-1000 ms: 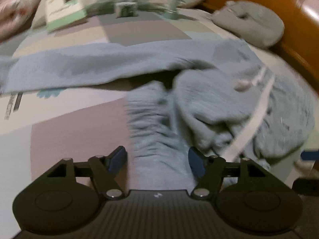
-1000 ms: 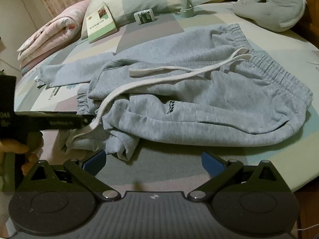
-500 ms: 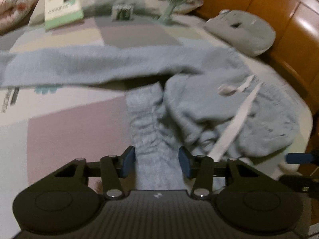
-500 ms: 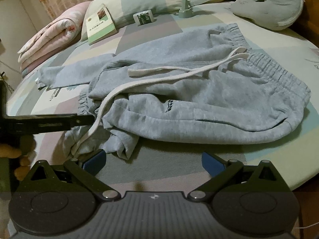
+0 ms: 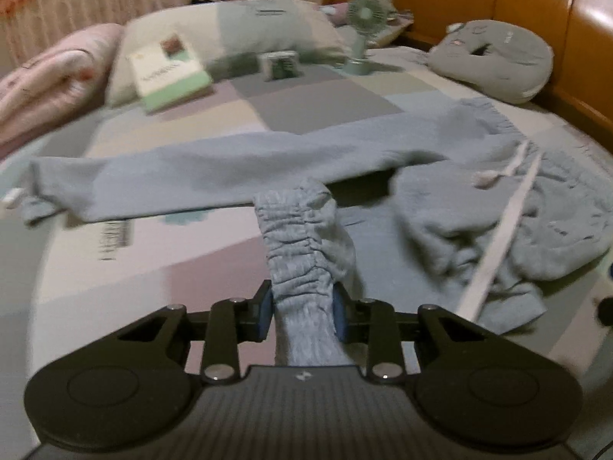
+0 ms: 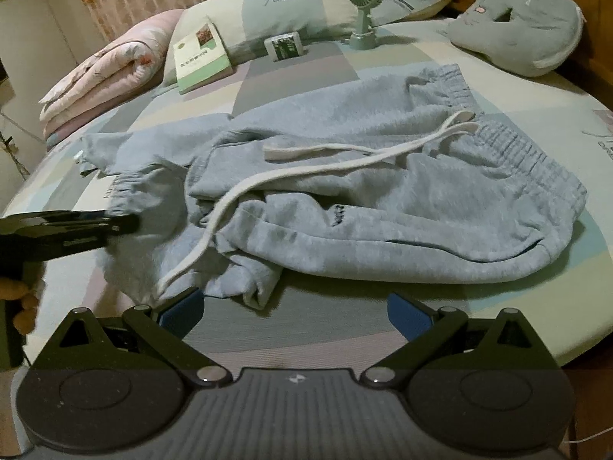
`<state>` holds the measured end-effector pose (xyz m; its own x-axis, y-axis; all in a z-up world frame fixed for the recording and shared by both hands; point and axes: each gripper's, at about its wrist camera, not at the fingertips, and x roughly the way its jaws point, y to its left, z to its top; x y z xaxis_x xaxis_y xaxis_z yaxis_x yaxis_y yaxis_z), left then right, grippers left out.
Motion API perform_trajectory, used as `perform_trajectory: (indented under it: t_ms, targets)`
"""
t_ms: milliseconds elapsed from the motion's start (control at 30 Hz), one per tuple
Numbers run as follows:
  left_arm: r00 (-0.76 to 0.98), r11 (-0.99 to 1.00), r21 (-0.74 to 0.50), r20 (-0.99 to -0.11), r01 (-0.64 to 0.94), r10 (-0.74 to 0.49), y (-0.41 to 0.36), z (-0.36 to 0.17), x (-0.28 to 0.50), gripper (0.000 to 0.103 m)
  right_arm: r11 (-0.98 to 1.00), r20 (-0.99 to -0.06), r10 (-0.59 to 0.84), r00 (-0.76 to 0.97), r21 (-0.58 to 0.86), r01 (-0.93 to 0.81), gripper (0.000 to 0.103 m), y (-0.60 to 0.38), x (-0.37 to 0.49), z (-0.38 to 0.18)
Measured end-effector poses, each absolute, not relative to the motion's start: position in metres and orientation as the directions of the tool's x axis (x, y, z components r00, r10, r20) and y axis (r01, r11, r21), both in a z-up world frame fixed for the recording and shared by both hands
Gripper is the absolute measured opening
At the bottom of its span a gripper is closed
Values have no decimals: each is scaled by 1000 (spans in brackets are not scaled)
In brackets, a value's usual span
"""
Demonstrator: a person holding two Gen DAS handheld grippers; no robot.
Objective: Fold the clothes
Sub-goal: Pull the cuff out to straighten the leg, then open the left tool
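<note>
On the patchwork-printed bed sheet (image 6: 479,69), the grey fleece sweatpants (image 6: 421,207) lie crumpled with the waistband to the right and one leg stretched out toward the left. Compared with a second ago, the left gripper (image 5: 302,316) has narrowed from a wide spread: its blue pads (image 5: 263,316) now sit against both sides of the elasticated ankle cuff (image 5: 302,253), the jaws closing on it, and the cuff stands lifted clear of the sheet where it earlier lay flat. The left-wrist view has also swung, bringing more of the far end of the bed into sight. The right gripper (image 6: 295,312) is unchanged, jaws spread wide and empty, hovering just short of the near edge of the sweatpants. A white flat drawstring (image 6: 306,176) trails across the bunched fabric toward the held leg. Beyond the garment stand a green-edged paperback book (image 6: 201,59), a small printed box (image 6: 286,46), a pale green handheld fan (image 6: 362,4) standing upright, a grey cat-face cushion (image 6: 525,19) and a folded pink quilt (image 6: 111,73). None of these touches the sweatpants. A person's fingers (image 6: 23,306) show at the left margin of the right-wrist view.
</note>
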<state>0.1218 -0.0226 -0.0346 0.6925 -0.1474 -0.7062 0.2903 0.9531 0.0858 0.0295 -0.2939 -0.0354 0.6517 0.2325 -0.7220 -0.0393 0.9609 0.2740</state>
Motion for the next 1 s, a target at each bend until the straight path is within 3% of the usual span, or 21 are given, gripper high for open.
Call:
perform_trajectory:
  t_ms: [667,1000]
  targets:
    - [700,975,209,-707,70,101,93,-28,92,30,968,-708,240,664,227,-108,103,-267,15,-13]
    - [655,949,300,-699,-99,289,165,-27,91,30,971,-716,234,657,200,-128,103,-258,17,-9]
